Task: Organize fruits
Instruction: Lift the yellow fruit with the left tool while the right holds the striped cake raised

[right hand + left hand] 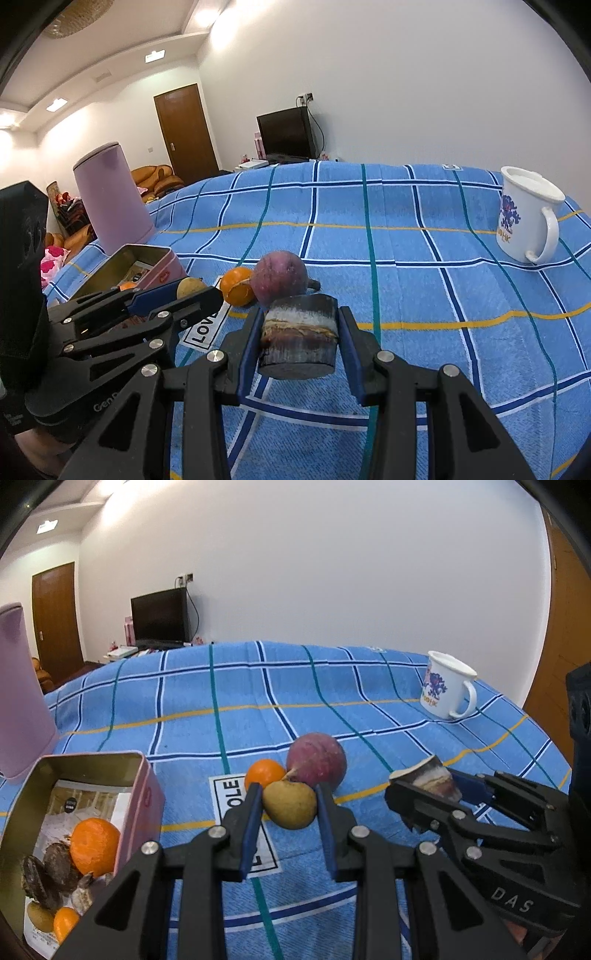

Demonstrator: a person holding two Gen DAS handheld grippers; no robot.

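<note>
A white printed mug (526, 218) stands on the blue checked cloth (369, 229); a lilac container (112, 199) stands far left, a dark television (286, 134) behind.

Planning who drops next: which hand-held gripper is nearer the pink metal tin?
Left. The left hand-held gripper, shut on a yellow-brown pear, is right beside the pink metal tin; the right hand-held gripper, gripping a dark banded cylindrical piece, is farther away.

open blue cloth (258, 701) ahead; tin (140, 775) left, mug (448, 685) far right
</note>
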